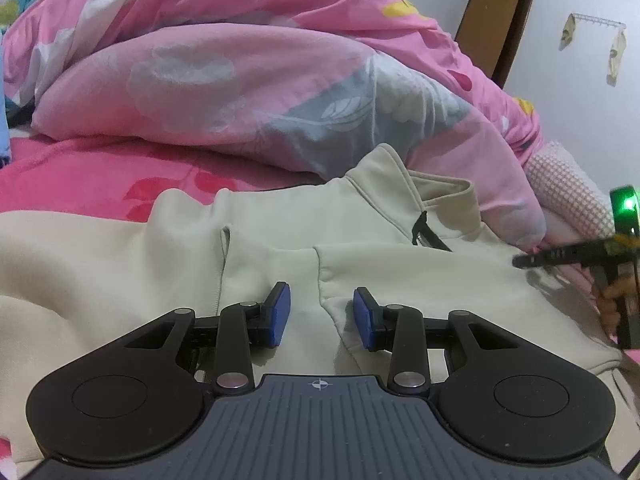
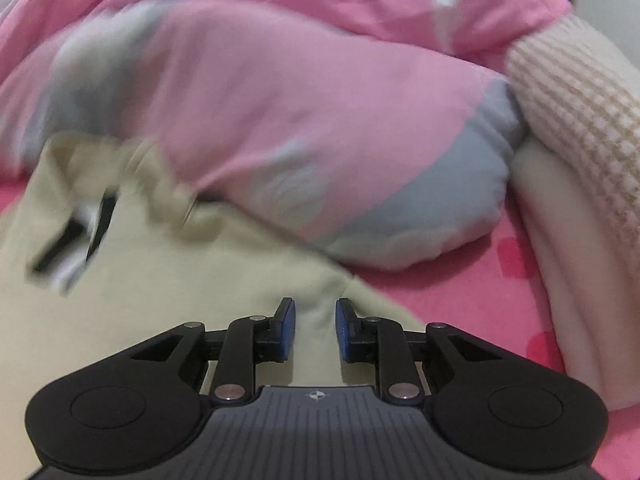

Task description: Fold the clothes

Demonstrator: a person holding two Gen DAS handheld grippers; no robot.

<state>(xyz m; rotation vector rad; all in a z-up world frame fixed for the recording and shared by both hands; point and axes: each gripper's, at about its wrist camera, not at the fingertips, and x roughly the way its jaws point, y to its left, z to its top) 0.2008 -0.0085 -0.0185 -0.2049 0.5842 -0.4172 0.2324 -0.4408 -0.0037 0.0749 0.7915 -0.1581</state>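
A cream sweatshirt point(image 1: 280, 232) with a stand-up collar point(image 1: 400, 184) and a short black zip point(image 1: 428, 232) lies flat on the bed's pink sheet point(image 1: 80, 176). A big puffy pink quilt point(image 1: 240, 80) sits just behind it and touches the collar.

The sweatshirt looks soft, thick and floppy. It is light, and it will sag and bunch if it is picked up by one spot. It will not break. I think the best places to grab are the thick edges: the hem, a sleeve end or a shoulder seam, with one set of tongs on each side.

Its collar points away, toward the quilt. Its long line runs from the collar back toward the cameras. A sleeve point(image 1: 268, 268) is folded in over the chest.

The left tongs point(image 1: 321, 316) hover low over the chest cloth, partly apart, pinching nothing.

The right tongs point(image 2: 315, 328) are at the sweatshirt's edge near the sheet. They are close together with a ridge of cream cloth standing between them. The pads do not seem to be squeezing it yet. That view is blurry, so I am not sure.
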